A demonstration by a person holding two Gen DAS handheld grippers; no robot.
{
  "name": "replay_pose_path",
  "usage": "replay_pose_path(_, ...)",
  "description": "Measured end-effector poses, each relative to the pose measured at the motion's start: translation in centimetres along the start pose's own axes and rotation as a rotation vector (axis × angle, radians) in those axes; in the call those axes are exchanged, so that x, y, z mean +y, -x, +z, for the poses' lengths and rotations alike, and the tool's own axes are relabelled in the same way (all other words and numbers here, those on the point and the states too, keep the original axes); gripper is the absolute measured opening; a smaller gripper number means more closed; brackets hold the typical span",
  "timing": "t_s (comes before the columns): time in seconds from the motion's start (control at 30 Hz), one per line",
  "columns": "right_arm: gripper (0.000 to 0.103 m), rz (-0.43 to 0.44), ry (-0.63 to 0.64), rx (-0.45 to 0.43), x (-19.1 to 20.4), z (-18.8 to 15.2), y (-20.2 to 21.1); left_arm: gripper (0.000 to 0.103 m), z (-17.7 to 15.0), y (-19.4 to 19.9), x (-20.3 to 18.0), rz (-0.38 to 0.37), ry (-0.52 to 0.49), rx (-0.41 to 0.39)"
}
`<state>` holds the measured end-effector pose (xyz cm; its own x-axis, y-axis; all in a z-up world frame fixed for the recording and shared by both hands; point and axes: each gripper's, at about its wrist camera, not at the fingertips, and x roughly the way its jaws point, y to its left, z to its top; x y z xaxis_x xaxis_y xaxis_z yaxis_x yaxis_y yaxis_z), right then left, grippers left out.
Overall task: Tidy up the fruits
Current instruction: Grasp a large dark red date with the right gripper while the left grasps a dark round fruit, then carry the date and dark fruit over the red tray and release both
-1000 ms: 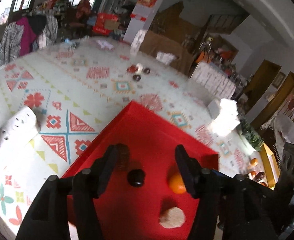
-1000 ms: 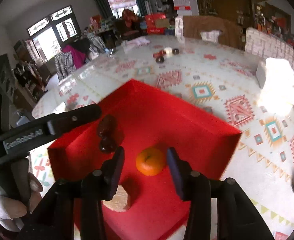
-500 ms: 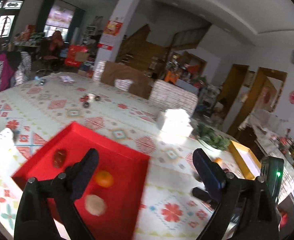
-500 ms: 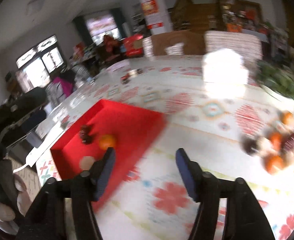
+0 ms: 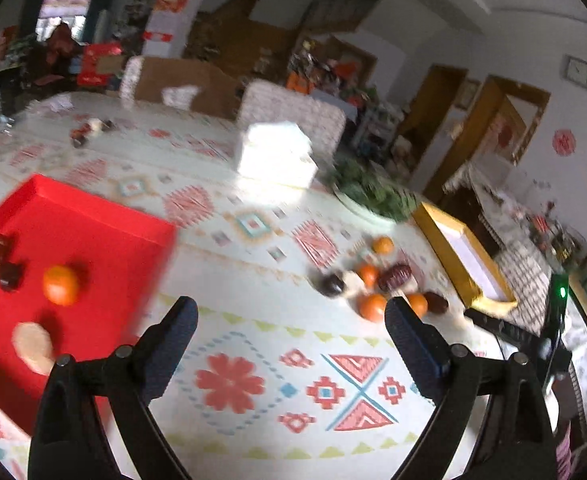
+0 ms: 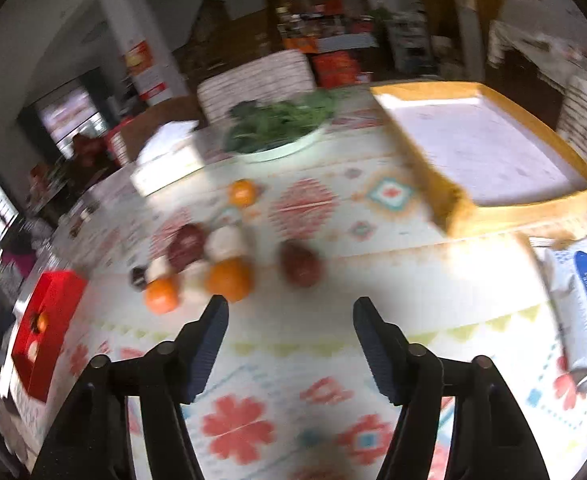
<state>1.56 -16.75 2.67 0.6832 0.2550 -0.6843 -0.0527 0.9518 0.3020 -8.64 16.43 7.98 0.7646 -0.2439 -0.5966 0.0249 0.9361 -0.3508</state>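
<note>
A red tray (image 5: 105, 236) lies at the left and holds an orange (image 5: 61, 285), a pale round fruit (image 5: 32, 346) and dark fruits (image 5: 7, 274). A loose pile of fruit (image 5: 373, 280) lies on the patterned tablecloth to the right: oranges, dark red fruits, pale ones. My left gripper (image 5: 289, 334) is open and empty above the cloth between tray and pile. My right gripper (image 6: 289, 322) is open and empty, just short of the pile (image 6: 213, 260), with an orange (image 6: 229, 279) and a dark red fruit (image 6: 300, 263) nearest. The red tray (image 6: 47, 322) shows far left.
A yellow-rimmed tray (image 6: 489, 152) stands at the right, also in the left wrist view (image 5: 461, 256). A bowl of greens (image 6: 277, 128), a white box (image 5: 275, 156) and a white-blue packet (image 6: 581, 300) lie on the table. The views are motion-blurred.
Both grippers have swung right, away from the red tray toward the loose fruit pile. The left gripper has opened wider. Nothing was picked up.
</note>
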Motion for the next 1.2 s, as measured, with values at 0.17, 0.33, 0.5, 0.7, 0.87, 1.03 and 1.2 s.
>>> replay_pose_path(0.17, 0.067, -0.008, 0.0, 0.009, 0.0, 2.3, -2.7, 0.094, -0.6, -2.6, -1.3, -0.027, -0.029, 0.064)
replay_pose_path(0.33, 0.067, -0.026, 0.045, 0.043, 0.3, 3.0, -5.2, 0.094, -0.3, -4.2, -1.9, -0.039, -0.08, 0.093)
replay_pose_path(0.5, 0.065, -0.013, 0.065, 0.08, 0.5, 2.8, -6.8, 0.088, 0.9, -8.1, -2.3, -0.037, -0.122, 0.147)
replay_pose_path(0.7, 0.034, 0.008, 0.086, 0.097, 0.8, 2.5, -7.1, 0.061, 1.3, -13.1, -2.7, -0.112, -0.142, 0.234)
replay_pose_path(0.87, 0.034, 0.021, 0.083, 0.098, 0.8, 2.3, -7.0, 0.061, 1.4, -14.5, -3.5, -0.13, -0.19, 0.244)
replay_pose_path(1.03, 0.034, 0.03, 0.076, 0.099, 0.7, 2.3, -6.9, 0.058, 1.4, -16.5, -3.8, -0.147, -0.219, 0.289)
replay_pose_path(1.2, 0.034, 0.033, 0.073, 0.099, 0.7, 2.4, -7.0, 0.026, 1.8, -17.3, -3.8, -0.137, -0.228, 0.301)
